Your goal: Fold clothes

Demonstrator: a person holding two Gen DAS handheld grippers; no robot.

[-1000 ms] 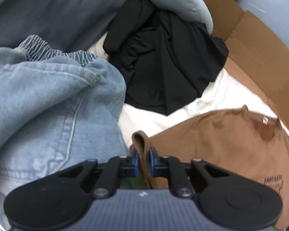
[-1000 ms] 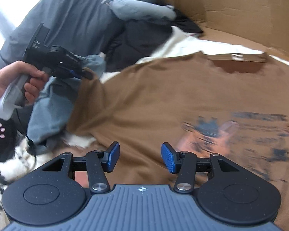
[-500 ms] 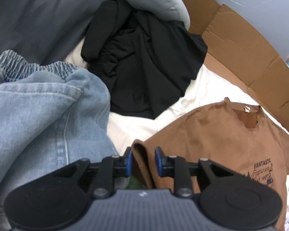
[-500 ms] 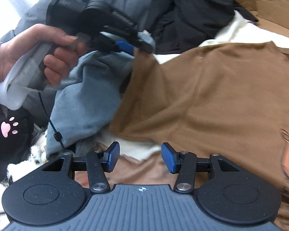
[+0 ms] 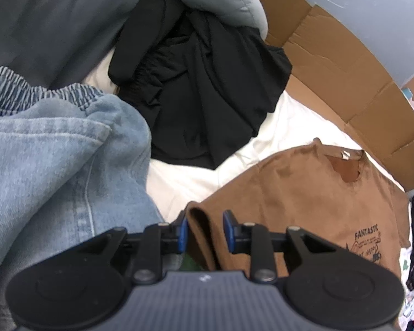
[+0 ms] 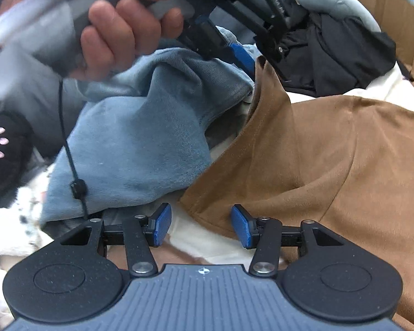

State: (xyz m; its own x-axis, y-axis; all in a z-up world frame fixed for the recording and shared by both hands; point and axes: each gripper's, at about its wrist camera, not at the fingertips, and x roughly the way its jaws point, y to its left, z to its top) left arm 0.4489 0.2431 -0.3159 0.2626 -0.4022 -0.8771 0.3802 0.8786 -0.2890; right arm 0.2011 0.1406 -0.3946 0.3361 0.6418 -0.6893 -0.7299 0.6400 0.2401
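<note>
Surface: white bed sheet (image 5: 287, 127), cardboard (image 5: 345, 74) along its far edge.
Shirt: brown T-shirt (image 5: 303, 193) spread on the sheet.
Left claw (image 5: 202, 230): just opening, shirt's fold between loosened pads.
Right claw (image 6: 201, 225): released, at shirt's edge.

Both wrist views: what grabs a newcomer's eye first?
The brown T-shirt, spread on the white sheet, one corner standing between the left gripper pads, whose jaws have just been opening. Left of it lie blue jeans; behind, a black garment. The right gripper hangs open over the shirt's near edge.
</note>
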